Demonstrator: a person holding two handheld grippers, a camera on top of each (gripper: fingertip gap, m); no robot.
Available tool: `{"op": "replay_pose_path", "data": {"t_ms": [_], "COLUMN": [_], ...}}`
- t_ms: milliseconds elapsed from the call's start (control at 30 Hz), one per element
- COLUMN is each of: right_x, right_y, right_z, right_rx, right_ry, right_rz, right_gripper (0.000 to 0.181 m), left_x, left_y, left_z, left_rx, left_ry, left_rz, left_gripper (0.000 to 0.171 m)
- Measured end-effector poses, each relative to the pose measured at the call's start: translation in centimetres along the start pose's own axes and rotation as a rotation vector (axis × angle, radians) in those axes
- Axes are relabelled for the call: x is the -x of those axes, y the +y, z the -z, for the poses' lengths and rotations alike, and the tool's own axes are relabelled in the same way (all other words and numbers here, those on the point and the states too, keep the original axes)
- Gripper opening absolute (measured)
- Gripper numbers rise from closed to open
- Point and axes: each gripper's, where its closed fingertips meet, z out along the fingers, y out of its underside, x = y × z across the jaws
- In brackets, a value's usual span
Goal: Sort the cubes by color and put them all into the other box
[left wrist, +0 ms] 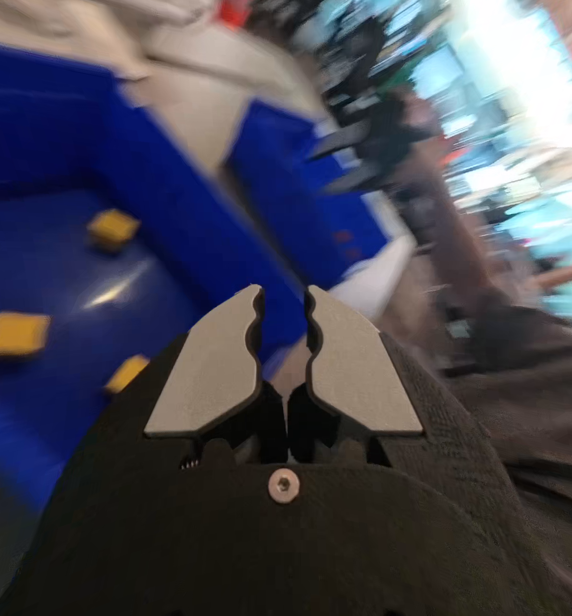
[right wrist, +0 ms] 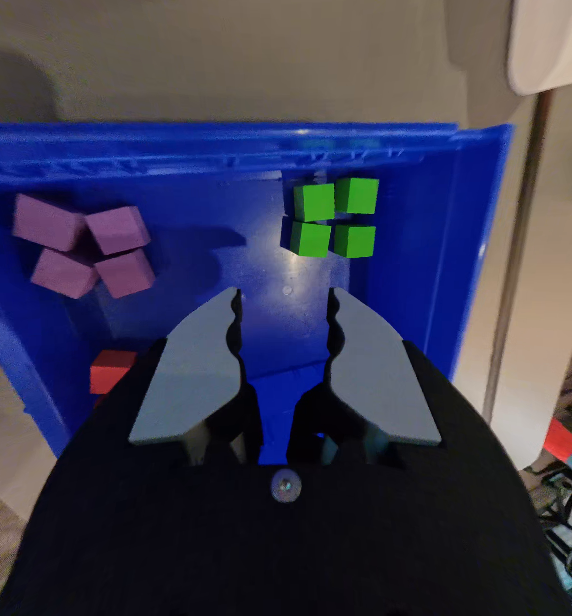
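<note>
**A:** Start at the right tool. What is it doing?

**B:** Its jaws stand wide apart with nothing between them. It hangs over the floor of a blue bin, touching nothing that I can see. Nearest are four green blocks at one o'clock, packed in a square with small gaps. Four purple blocks sit at ten o'clock, bunched and skewed against each other. A red block lies at eight o'clock, partly hidden behind the tool's body.

**A:** And the left tool?

**B:** Its jaws are parted by only a narrow gap, and it is empty too. It is poised at the near wall of another bin, also blue. Three yellow blocks are scattered well apart on that bin's floor, from eight to ten o'clock. That whole view is smeared, so I cannot tell whether the tool touches the wall.

**A:** What is beyond them?

**B:** A second blue container stands at twelve o'clock in the left view. Both bins rest on a pale worktop. At two o'clock in the right view a metal leg runs down under something white, and dark cables are tangled at four o'clock. The room behind the left tool is only bright blur.
</note>
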Motion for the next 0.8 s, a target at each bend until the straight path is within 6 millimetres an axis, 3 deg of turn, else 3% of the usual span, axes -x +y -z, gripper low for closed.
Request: {"op": "replay_pose_path", "data": {"t_ms": [133, 333, 500, 800], "right_x": [1.4, 2.9, 3.3, 3.4], "right_y": [-0.6, -0.5, -0.3, -0.2], "right_z": [2.7, 3.5, 3.3, 3.1], "right_rx": [-0.092, -0.115, -0.139, -0.153], "right_ry": [0.076, 0.101, 0.096, 0.1], "right_rz": [0.031, 0.067, 0.066, 0.075], "right_gripper": [0.048, 0.048, 0.049, 0.047], "left_x": [6.7, 13.6, 15.8, 17.9], "left_y": [0.9, 1.8, 2.6, 4.2], "left_z": [-0.9, -1.1, -1.5, -1.1], "left_rx": [0.279, 0.814, 0.952, 1.069], "left_ry": [-0.401, -0.74, -0.77, -0.867], "left_rz": [-0.123, -0.332, -0.31, -0.254], "left_gripper": [0.029, 0.033, 0.042, 0.043]}}
